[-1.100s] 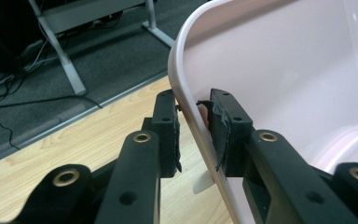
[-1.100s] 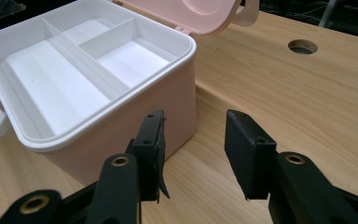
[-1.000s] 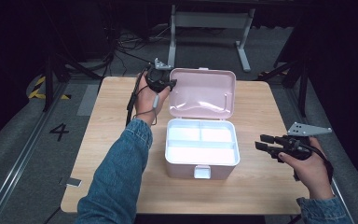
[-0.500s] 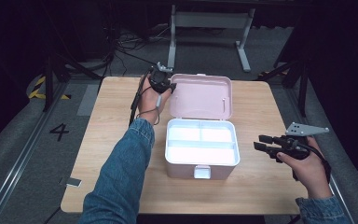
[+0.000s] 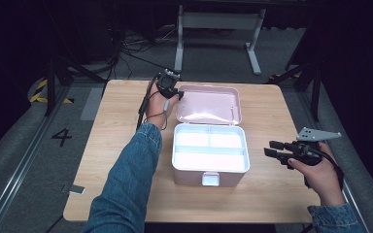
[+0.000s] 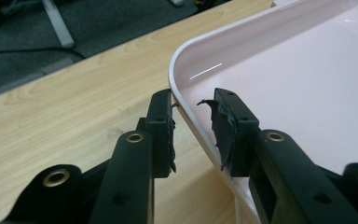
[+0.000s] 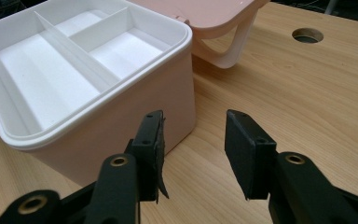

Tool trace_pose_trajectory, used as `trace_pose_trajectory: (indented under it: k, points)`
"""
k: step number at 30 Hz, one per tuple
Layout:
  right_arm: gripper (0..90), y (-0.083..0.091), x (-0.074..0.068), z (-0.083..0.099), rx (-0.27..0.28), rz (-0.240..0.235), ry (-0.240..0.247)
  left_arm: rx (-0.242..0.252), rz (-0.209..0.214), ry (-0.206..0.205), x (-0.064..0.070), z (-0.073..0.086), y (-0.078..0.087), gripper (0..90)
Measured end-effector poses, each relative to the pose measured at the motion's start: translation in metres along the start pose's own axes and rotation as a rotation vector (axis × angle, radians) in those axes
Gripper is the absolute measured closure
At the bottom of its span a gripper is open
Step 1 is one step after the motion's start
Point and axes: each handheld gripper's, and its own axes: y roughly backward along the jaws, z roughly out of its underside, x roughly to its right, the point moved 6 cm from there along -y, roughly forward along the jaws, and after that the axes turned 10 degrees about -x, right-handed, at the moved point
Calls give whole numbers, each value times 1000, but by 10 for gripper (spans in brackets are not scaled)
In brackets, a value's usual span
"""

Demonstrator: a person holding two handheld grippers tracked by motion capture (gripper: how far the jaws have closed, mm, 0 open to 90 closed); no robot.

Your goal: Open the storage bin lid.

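High view: a pink box [image 5: 209,160] sits near the middle of the table [image 5: 116,145], its lid [image 5: 209,104] swung back and lying open behind it. Its white tray [image 5: 210,148] has 3 compartments, 2 small ones at the back and 1 long one at the front, and a latch [image 5: 210,179] hangs at the front wall. The left gripper [image 5: 171,90] is at the lid's back-left corner, held by a hand [image 5: 156,104] on a denim sleeve [image 5: 126,184]. Left gripper view: the jaws stand a little apart and straddle the lid's rim [image 6: 186,107] at that corner, 1 jaw outside over the wood and 1 inside over the pink surface; there is a gap on either side of the rim, so they are not clamped on it. The right gripper [image 5: 272,150] hovers over the table just right of the box, apart from it, jaws pointing toward the box wall. Right gripper view: its jaws [image 7: 193,140] are wide apart and hold nothing, with the box's side wall [image 7: 135,112] just ahead and a round hole [image 7: 306,35] in the tabletop farther off.
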Motion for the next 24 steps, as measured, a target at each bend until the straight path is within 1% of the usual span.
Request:
trace_pose_trajectory:
  k: [2, 3, 5, 7, 8, 9, 13, 15, 16, 18, 20, 22, 24]
  points:
    - [583, -1, 0, 0, -3, 0, 2, -19, -8, -5, 0, 2, -5, 691]
    - [583, -2, 0, 0, -4, 0, 4, -19, -15, -8, 0, 2, -7, 691]
    - [583, -2, -1, 0, -4, -2, 3, -34, -29, -21, -1, 5, -10, 721]
    - [583, -2, 0, 0, -4, -2, 3, -34, -23, -14, -2, 6, -12, 731]
    - [583, -2, 0, 0, -4, -1, 2, -37, -20, -19, -3, 6, -13, 731]
    - [583, -2, 1, 1, -4, 0, 1, -38, -16, -13, -3, 7, -13, 730]
    - [582, -3, 1, 1, -5, -3, 2, -39, -15, -16, -2, 8, -14, 723]
    - [582, -2, 0, 0, -2, -6, 1, -20, -6, -9, -1, 8, -13, 682]
    - [581, -2, 0, 0, -1, -7, 2, -5, 5, -7, 0, 7, -12, 647]
    - [580, -2, 0, -1, -1, -8, 3, 21, 13, -11, 3, 5, -8, 607]
    - [579, -2, 1, -1, 0, -7, 2, 51, 26, -27, 7, 1, 1, 575]
    - [578, -3, 1, -1, 0, -8, 2, 81, 37, -39, 11, -3, 13, 560]
    - [577, -4, 0, -2, -3, -10, 3, 107, 57, -48, 15, -5, 23, 558]
